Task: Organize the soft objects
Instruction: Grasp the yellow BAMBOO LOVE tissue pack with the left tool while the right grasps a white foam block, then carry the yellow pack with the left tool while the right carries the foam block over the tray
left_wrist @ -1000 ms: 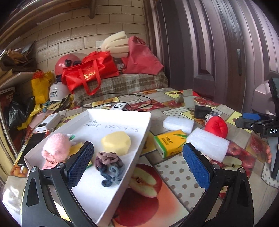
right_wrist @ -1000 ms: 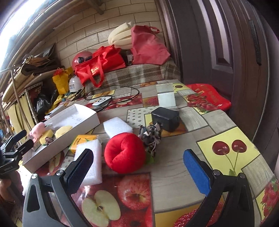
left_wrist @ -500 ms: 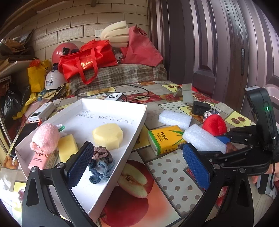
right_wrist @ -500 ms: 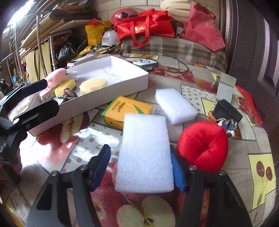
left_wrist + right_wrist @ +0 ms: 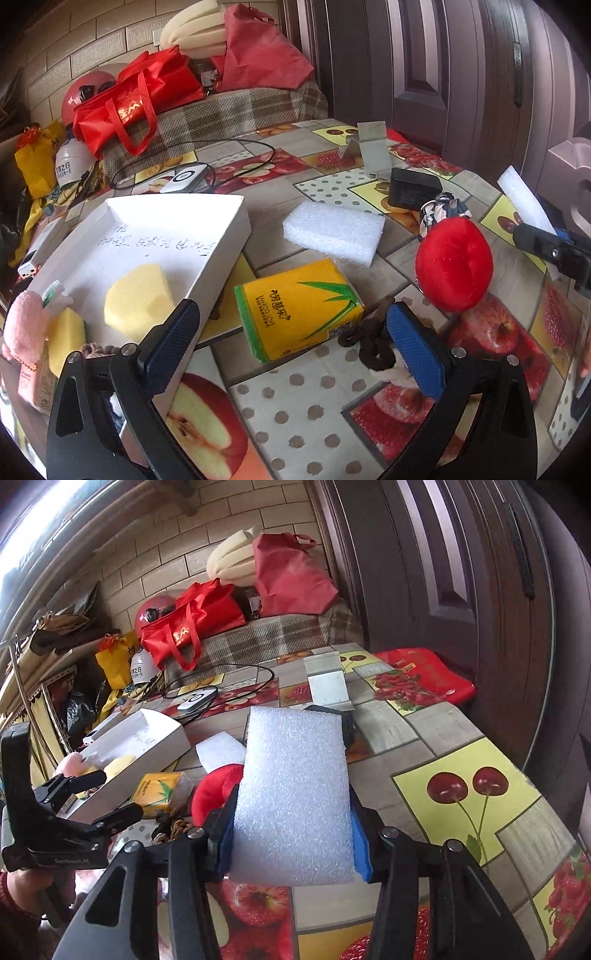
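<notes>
Between right gripper (image 5: 293,834) pads, white foam block (image 5: 293,794) was clamped, lifted clear of fruit-print tablecloth (image 5: 443,738). Left gripper (image 5: 291,343) hung spread wide, holding nothing, over yellow tissue pack (image 5: 295,306). Second foam piece (image 5: 332,230) lay beside white tray (image 5: 207,254); red plush (image 5: 454,264) sat near it.

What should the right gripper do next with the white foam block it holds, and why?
Probably carry it left toward the white cardboard tray. The right gripper has its jaws closed on the white foam block, which is lifted off the table, and the tray already holds a yellow sponge and other soft items, with bare floor left.
</notes>
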A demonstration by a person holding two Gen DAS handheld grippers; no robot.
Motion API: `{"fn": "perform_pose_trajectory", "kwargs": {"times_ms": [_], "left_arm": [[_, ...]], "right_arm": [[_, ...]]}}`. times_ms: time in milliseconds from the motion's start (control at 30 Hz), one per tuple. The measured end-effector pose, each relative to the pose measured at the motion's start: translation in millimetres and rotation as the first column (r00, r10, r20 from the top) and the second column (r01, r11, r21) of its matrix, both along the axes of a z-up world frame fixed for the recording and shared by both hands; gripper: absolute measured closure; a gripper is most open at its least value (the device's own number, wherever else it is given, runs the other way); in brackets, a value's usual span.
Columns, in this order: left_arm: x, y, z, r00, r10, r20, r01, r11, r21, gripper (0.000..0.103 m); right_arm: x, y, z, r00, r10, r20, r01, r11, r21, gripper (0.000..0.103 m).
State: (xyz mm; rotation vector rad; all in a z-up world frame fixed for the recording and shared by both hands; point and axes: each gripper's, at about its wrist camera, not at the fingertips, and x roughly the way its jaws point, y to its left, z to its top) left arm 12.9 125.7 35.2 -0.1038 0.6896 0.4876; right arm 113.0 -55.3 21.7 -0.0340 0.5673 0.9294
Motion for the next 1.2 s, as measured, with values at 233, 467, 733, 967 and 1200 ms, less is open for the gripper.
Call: {"fn": "perform_pose_trajectory", "kwargs": {"times_ms": [233, 467, 733, 967, 1200], "left_arm": [[27.8, 14.0, -13.0, 0.99, 0.121, -0.072, -0.128, 0.987, -0.101, 0.001], [37.4, 27.5, -19.7, 0.991, 0.12, -0.065, -0.132, 0.966, -0.223, 0.03], [11.5, 11.1, 6.6, 0.985, 0.115, 0.127, -0.097, 0.985, -0.142, 0.03], [-28.0, -35.7, 29.4, 0.957, -0.018, 0.289, -0.008, 0.996, 0.088, 0.03], [-60.6, -34.0, 34.5, 0.948, -0.034, 0.316, -0.011, 0.99, 0.141, 0.03]], "right_arm": [[0.3, 1.3, -0.7, 1.0, 0.008, -0.016, -0.007, 1.0, 0.008, 0.052], [11.8, -5.9, -4.6, 0.997, -0.004, -0.08, 0.007, 0.999, 0.037, 0.052], [10.7, -9.8, -3.2, 0.997, -0.018, -0.069, 0.021, 0.998, 0.054, 0.052], [6.4, -11.7, 1.2, 0.998, -0.049, -0.026, 0.051, 0.996, 0.071, 0.052], [-6.3, -1.6, 5.1, 0.998, -0.034, 0.049, 0.032, 0.999, 0.041, 0.052]]}}
